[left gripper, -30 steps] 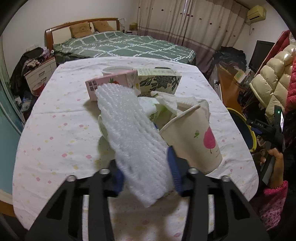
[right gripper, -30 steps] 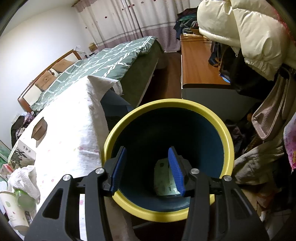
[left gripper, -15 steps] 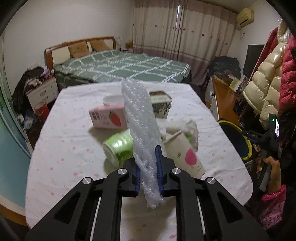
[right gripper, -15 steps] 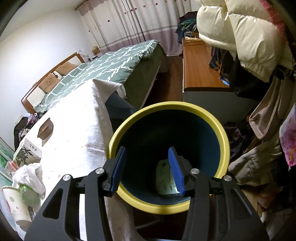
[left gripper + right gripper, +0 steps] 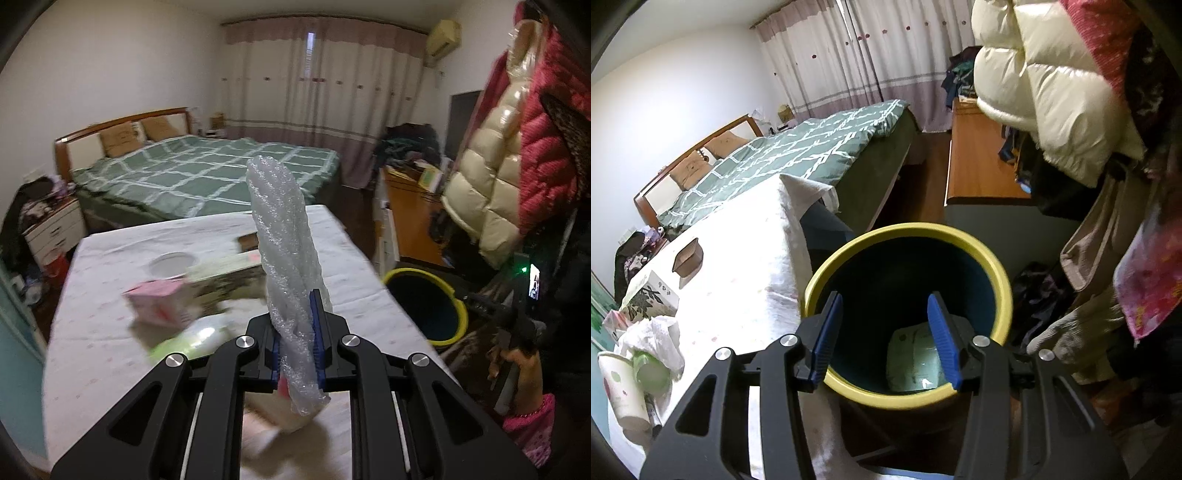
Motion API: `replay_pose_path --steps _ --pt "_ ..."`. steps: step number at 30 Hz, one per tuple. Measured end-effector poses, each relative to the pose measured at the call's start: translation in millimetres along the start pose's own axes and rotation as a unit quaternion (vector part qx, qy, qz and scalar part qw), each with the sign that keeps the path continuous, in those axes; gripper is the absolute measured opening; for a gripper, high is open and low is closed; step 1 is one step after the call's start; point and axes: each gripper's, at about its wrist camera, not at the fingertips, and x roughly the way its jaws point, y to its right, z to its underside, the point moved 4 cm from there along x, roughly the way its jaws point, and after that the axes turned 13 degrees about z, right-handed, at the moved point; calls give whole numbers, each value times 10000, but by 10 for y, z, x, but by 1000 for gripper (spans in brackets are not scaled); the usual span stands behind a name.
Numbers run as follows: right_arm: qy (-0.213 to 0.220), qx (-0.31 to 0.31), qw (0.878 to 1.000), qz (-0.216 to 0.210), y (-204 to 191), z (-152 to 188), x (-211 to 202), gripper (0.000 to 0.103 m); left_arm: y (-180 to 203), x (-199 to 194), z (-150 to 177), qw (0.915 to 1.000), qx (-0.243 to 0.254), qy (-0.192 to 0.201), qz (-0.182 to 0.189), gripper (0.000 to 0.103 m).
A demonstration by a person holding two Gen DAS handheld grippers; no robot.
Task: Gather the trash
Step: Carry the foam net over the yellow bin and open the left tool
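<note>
My left gripper [image 5: 297,336] is shut on a long strip of white bubble wrap [image 5: 284,236] and holds it upright above the table [image 5: 110,354]. Below it lie a pink carton [image 5: 159,306], a green cup [image 5: 188,338] and a patterned box [image 5: 229,273]. The yellow-rimmed trash bin [image 5: 430,306] stands off the table's right edge. My right gripper [image 5: 884,334] is open and empty above the bin [image 5: 1001,291], which holds a pale green packet [image 5: 914,360]. The right wrist view also shows a paper cup [image 5: 618,387], a crumpled tissue [image 5: 657,332] and the patterned box [image 5: 646,295].
A white bowl [image 5: 171,264] and a small brown box [image 5: 687,254] sit farther back on the table. A bed [image 5: 207,173] lies beyond it. A wooden desk [image 5: 977,162] and hanging coats [image 5: 1052,85] crowd the right side near the bin.
My left gripper has lifted the bubble wrap higher off the table and swung right toward the bin. My right gripper has pulled back slightly above the bin, still open.
</note>
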Motion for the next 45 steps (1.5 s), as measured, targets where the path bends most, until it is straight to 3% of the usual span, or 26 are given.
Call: replay_pose_path --steps 8,13,21,28,29,30,32,38,45 --pt "265 -271 9986 379 235 51 -203 52 625 937 -76 9965 308 -476 611 14" --pt "438 -191 9965 683 502 52 -283 53 1008 1601 -62 9900 399 -932 979 14" --pt "411 48 9956 839 852 80 -277 53 1541 2382 -62 9817 572 -1343 1221 14" --pt "377 184 9954 858 1022 108 -251 54 1862 2873 41 9766 794 -1658 1113 15" --pt "374 191 9954 857 1034 116 -252 54 1878 2913 49 9767 798 -1667 1088 29" --pt "369 204 9954 856 1045 120 -250 54 1891 2927 51 9771 804 -1658 1063 50" --pt "360 229 9954 859 1062 118 -245 54 1921 2950 31 9792 869 -1559 969 67" --pt "352 253 9954 851 1067 121 -258 54 1841 2823 -52 9808 765 -1486 1006 68" --pt "303 117 9971 691 909 179 -281 55 1568 2106 -209 9886 538 -1007 984 85"
